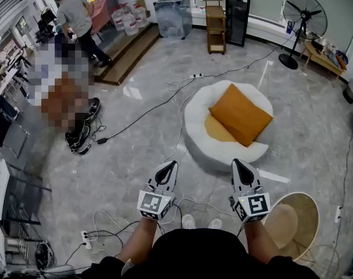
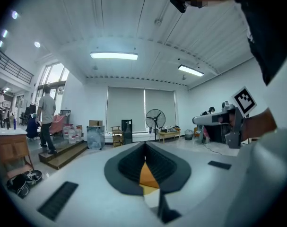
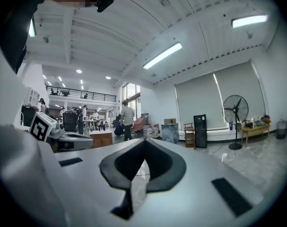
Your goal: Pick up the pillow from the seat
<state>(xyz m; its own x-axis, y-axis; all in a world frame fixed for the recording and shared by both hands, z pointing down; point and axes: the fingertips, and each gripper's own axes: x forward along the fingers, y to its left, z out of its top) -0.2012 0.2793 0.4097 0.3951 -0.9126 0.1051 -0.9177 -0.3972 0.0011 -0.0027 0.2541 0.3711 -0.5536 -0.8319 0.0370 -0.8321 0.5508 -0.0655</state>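
We hold both forearms out side by side at the near edge. The left gripper (image 1: 171, 166) and right gripper (image 1: 236, 165) point toward the white seat (image 1: 195, 121) just beyond, each with jaws pressed together on nothing. The orange pillow (image 1: 240, 114) lies on the seat's right half, apart from both grippers.

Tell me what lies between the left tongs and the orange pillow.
Head view: between left tongs and pillow, only grey floor, then the seat's white rim.
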